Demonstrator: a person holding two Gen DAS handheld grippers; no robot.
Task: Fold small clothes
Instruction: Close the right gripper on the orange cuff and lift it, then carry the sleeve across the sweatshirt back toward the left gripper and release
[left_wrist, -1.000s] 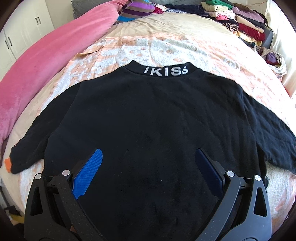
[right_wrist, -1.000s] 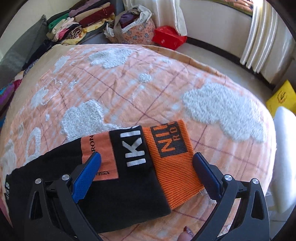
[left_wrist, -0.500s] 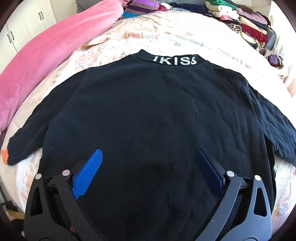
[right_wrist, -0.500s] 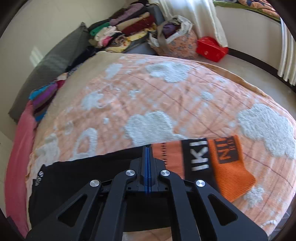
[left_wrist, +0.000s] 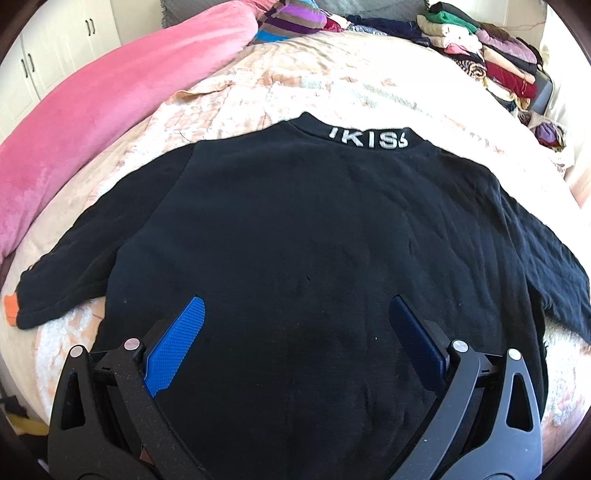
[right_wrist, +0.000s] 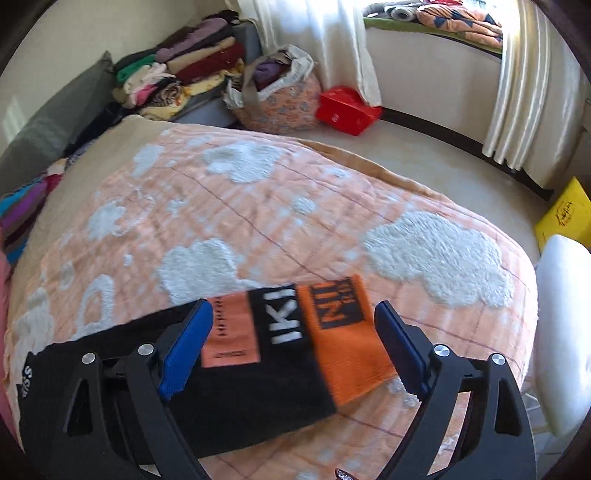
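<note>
Black sweatshirt (left_wrist: 314, 258) lay flat, back side up, on the peach quilt (left_wrist: 295, 92) with white fleecy patches. Collar lettered in white pointed away from the left wrist camera; both sleeves spread out to the sides. Taking the sweatshirt as landmark: pink blanket roll (left_wrist: 92, 110) lay along the quilt beyond its left sleeve; stacked folded clothes (left_wrist: 491, 55) sat well past the collar, off to the right.

Left gripper (left_wrist: 295, 332) hung over the sweatshirt's lower body, jaws spread wide, nothing between them; contact with the fabric could not be judged.

Right gripper (right_wrist: 293, 343) hung over the sweatshirt's right sleeve end, at the orange cuff (right_wrist: 343, 343). Jaws had just been opening and stood released either side of the cuff, blue pads (right_wrist: 184, 350) not pressing on it. Red box (right_wrist: 347, 109) and a cloth bag (right_wrist: 277, 96) sat on the floor far beyond that cuff.
</note>
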